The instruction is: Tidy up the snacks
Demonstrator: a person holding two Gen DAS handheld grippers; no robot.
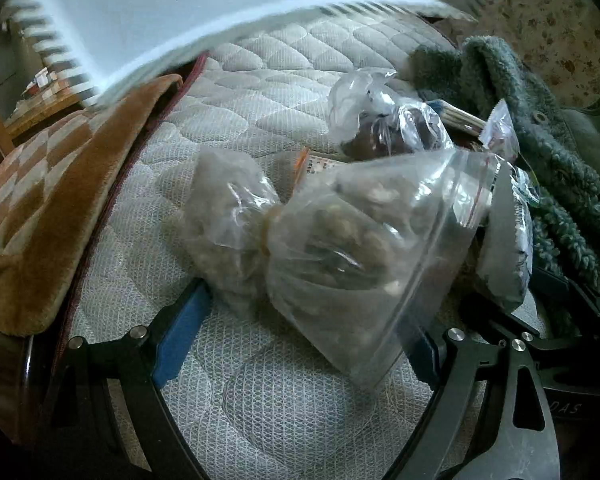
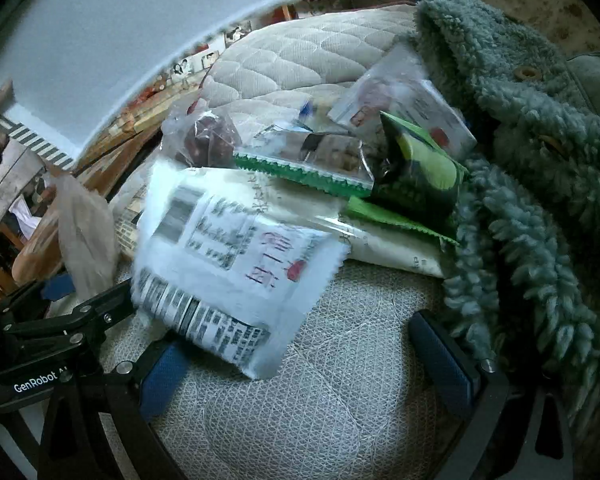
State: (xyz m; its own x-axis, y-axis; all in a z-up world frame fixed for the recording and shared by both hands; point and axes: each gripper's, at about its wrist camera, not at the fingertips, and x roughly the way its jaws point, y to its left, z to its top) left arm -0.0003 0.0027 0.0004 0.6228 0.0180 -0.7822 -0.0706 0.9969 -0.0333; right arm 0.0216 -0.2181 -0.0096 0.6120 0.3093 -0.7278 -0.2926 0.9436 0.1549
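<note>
Teal fleece jacket (image 2: pixel 532 128), brown-and-cream checkered cushion (image 1: pixel 40 184), green-edged snack packets (image 2: pixel 312 168), white quilted mattress (image 1: pixel 260 92)

A clear zip bag (image 1: pixel 364 248) of brownish snacks lies between the wide-apart fingers of the left gripper (image 1: pixel 300 336), on a quilted mattress (image 1: pixel 268 92). A knotted bag (image 1: pixel 228 216) touches it on the left. Farther off sits a bag of dark pieces (image 1: pixel 384 120). A green fleece garment (image 1: pixel 540 140) lies at right, a brown checked blanket (image 1: pixel 48 208) at left.

Blk hand-held gripper (image 2: pixel 304 356), blue pads (image 2: pixel 162 380).
</note>
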